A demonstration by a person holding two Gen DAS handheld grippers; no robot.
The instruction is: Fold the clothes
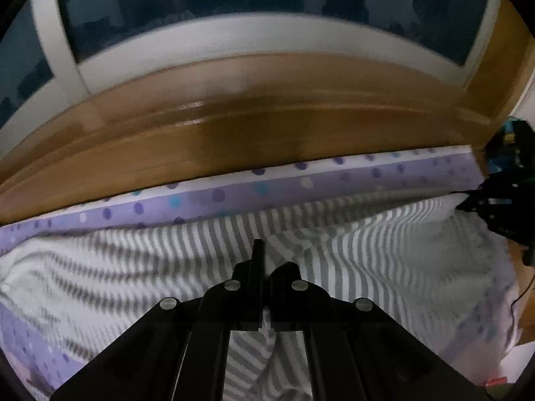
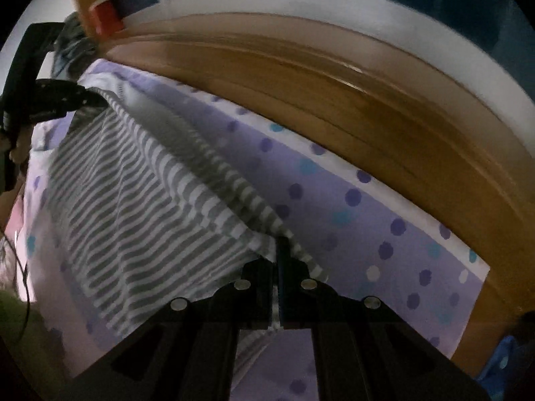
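Note:
A grey-and-white striped garment [image 1: 167, 260] hangs stretched above a purple polka-dot bedsheet [image 1: 234, 197]. At the bottom centre of the left wrist view, my left gripper [image 1: 267, 264] is shut on one part of its edge, and the cloth bunches between the jaws. My right gripper [image 1: 463, 200] pinches another part of the edge at the far right. In the right wrist view the right gripper [image 2: 277, 257] is shut on the striped garment [image 2: 140, 200], whose taut upper edge runs up-left to the left gripper [image 2: 97, 100]. Both views are blurred by motion.
A wooden bed frame [image 1: 250, 133] curves along the far side of the polka-dot sheet [image 2: 351, 234]. Behind it are a white window frame [image 1: 234, 33] and dark glass. A red object [image 2: 105, 20] sits at the frame's corner. A thin cable [image 1: 518, 297] hangs at the right.

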